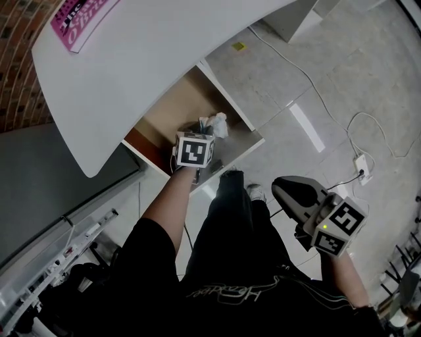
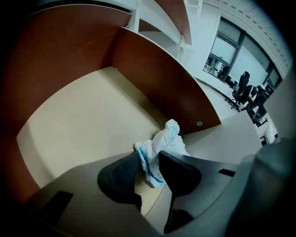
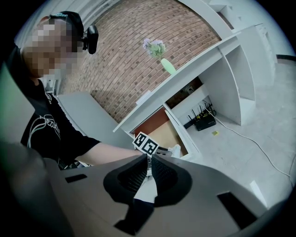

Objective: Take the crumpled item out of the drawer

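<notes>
The crumpled item (image 1: 217, 124), a white tissue with blue print, lies at the front right corner of the open wooden drawer (image 1: 177, 105). My left gripper (image 1: 205, 131) reaches into that corner from above. In the left gripper view the tissue (image 2: 164, 143) fills the gap between the two dark fingers of my left gripper (image 2: 149, 162), and both pads touch it. My right gripper (image 1: 279, 186) hangs apart at the lower right, over the floor, shut with nothing in it. Its own view shows the right gripper's (image 3: 149, 159) tips together and the drawer (image 3: 169, 132) beyond.
A white desk top (image 1: 131, 52) with a pink booklet (image 1: 82, 16) overhangs the drawer. Cables (image 1: 329, 112) and a power strip (image 1: 362, 164) lie on the tiled floor to the right. The drawer's brown walls (image 2: 152, 69) close in the back and right side.
</notes>
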Action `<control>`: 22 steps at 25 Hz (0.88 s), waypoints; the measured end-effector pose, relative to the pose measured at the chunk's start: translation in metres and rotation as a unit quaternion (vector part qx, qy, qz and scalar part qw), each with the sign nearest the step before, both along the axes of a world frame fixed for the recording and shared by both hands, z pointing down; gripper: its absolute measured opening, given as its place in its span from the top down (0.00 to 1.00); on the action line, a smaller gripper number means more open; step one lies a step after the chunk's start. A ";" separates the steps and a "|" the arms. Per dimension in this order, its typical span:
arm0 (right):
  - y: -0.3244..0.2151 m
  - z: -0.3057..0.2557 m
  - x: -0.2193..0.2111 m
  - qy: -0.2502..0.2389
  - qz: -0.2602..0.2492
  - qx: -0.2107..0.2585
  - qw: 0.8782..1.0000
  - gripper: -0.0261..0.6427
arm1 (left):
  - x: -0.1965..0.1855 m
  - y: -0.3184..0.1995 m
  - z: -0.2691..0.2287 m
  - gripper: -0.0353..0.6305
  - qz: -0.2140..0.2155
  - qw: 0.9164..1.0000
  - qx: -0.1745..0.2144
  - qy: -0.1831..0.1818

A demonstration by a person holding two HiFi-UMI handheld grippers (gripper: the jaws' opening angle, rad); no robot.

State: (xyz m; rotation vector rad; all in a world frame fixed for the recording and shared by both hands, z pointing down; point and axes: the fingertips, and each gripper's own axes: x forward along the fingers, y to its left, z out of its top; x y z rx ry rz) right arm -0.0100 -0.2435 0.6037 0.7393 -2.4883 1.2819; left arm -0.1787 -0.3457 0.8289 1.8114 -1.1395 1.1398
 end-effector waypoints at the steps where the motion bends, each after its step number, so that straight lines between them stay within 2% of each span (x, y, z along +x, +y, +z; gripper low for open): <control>1: 0.000 0.001 0.000 0.001 -0.001 0.000 1.000 0.88 | 0.001 0.000 0.000 0.72 0.003 1.000 0.001 0.000; 7: -0.004 0.001 -0.002 -0.001 -0.001 0.001 1.000 0.88 | 0.002 -0.002 -0.002 0.88 0.011 1.000 0.016 -0.006; 13: -0.011 -0.015 -0.003 -0.022 0.014 0.006 1.000 0.88 | 0.003 -0.004 -0.014 0.91 0.013 1.000 0.020 -0.006; 16: -0.009 -0.018 0.002 -0.009 0.007 0.015 1.000 0.88 | 0.003 -0.006 -0.027 0.91 0.012 0.999 0.030 -0.006; 22: -0.009 -0.053 0.004 -0.023 0.012 0.038 0.999 0.88 | 0.001 0.001 -0.077 0.91 -0.009 0.999 0.035 -0.001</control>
